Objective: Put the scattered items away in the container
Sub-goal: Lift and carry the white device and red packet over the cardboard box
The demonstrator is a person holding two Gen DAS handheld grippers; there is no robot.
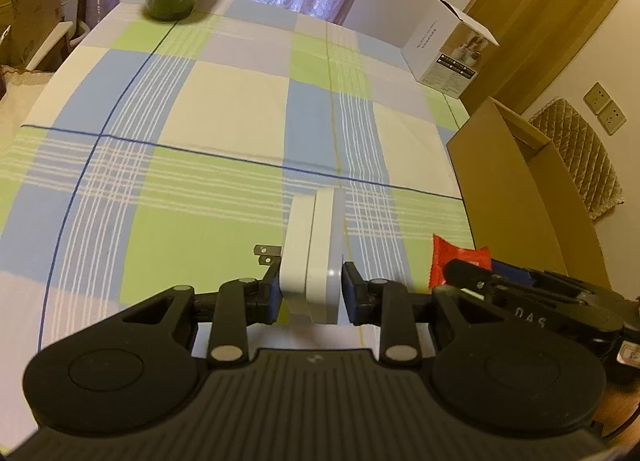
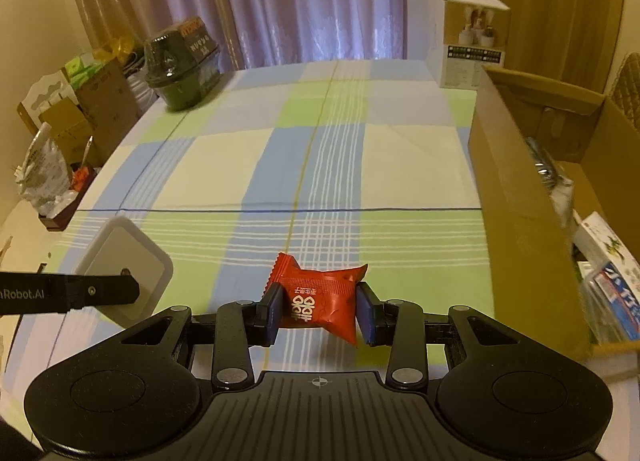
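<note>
I am holding the red packet (image 2: 320, 299) pinched in my right fingers (image 2: 320, 311), just left of the box (image 2: 520, 221). My left fingers (image 1: 310, 293) are gripping the white plug (image 1: 314, 257), further left of the box. I judge the task well along: several packages are already lying inside the box, these two are waiting to go in, and a dark bowl (image 2: 176, 73) is sitting on the surface (image 2: 360, 165) far from the box.
</note>
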